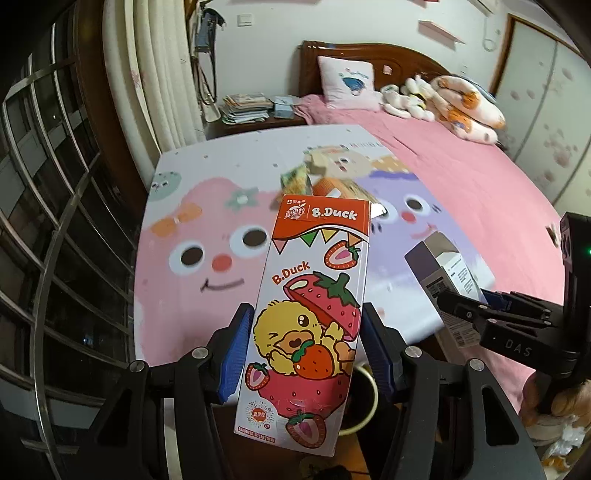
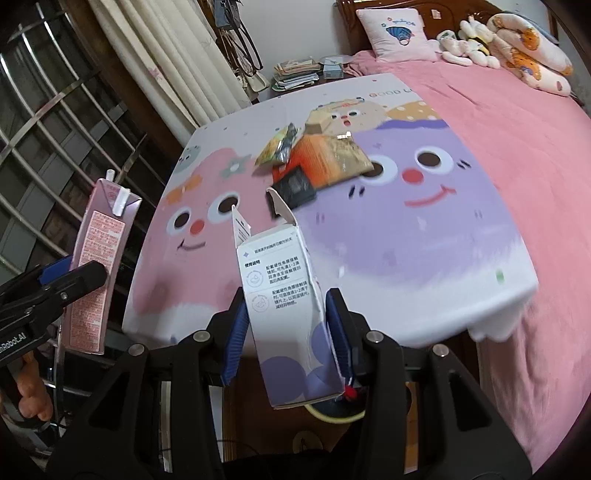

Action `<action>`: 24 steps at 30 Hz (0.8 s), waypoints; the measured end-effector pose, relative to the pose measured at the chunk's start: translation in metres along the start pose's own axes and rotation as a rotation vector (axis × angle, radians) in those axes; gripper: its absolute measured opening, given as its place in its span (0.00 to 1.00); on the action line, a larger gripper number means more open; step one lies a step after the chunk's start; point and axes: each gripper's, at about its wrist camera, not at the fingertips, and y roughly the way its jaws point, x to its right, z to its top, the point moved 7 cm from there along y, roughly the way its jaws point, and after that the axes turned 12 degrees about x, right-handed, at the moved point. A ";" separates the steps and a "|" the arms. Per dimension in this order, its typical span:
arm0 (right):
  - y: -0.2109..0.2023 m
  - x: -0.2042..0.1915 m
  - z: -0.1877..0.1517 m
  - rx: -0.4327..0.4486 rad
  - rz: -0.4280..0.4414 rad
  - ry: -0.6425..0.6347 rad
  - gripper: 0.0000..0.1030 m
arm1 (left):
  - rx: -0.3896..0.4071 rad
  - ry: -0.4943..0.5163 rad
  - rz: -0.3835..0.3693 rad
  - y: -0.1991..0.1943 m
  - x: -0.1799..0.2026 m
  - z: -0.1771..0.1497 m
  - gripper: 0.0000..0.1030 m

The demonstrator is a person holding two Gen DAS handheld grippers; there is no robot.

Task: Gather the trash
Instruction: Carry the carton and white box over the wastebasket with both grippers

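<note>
Left wrist view: left gripper, blue fingers pinching a strawberry milk carton by its two sides, carton upright, raised near the camera.
Right wrist view: right gripper, fingers pinching a white and purple box with its top flap torn open.
Remaining trash: snack wrapper, orange packet, dark packet, lying together at the far middle of the cartoon sheet.
Bench: covered by that sheet, just left of the pink bed.
Bed, far end: pillow, plush toys.
Below grippers: round yellow-rimmed bin, partly hidden.
</note>
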 end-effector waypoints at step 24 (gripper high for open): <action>-0.025 0.065 -0.177 -0.266 -0.055 0.100 0.37 | -0.272 -0.027 -0.064 0.025 0.072 -0.175 0.55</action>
